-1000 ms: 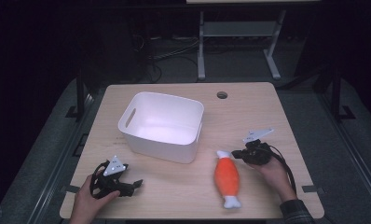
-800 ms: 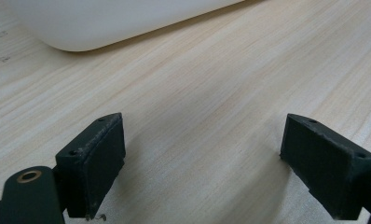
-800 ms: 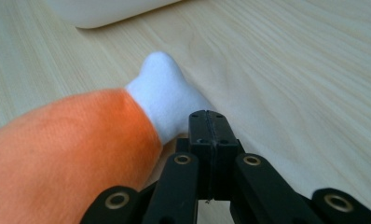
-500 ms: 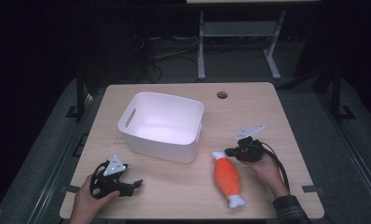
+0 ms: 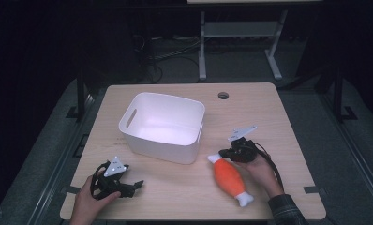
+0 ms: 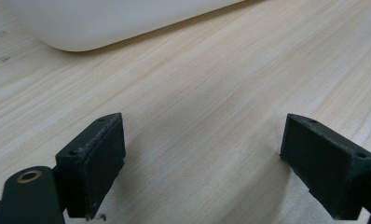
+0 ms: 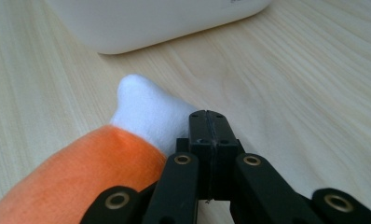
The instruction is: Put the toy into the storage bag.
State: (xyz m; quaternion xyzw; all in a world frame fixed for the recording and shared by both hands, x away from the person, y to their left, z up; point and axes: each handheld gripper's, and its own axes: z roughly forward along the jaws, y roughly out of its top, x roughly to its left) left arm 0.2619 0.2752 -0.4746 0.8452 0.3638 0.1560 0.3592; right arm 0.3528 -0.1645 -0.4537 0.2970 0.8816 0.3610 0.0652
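Your right tool (image 5: 227, 153) has moved in toward 9 o'clock over the last second and now sits against the white tip of the orange plush toy (image 5: 229, 180), which lies on the desk (image 5: 278, 117) at 4 o'clock from the white bin (image 5: 162, 126). The right gripper view shows what the high view cannot: jaws pressed together, beside the tip, gripping nothing. Judged: you must open before grasping. Your left tool (image 6: 204, 163) rests spread apart, unchanged.

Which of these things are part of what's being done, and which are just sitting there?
In use:
- orange and white plush toy
- right hand-held gripper, jaws shut beside the toy's white end
- white tub, probably

Just there:
- left hand-held gripper, open, resting on the table
- round hole in the tabletop
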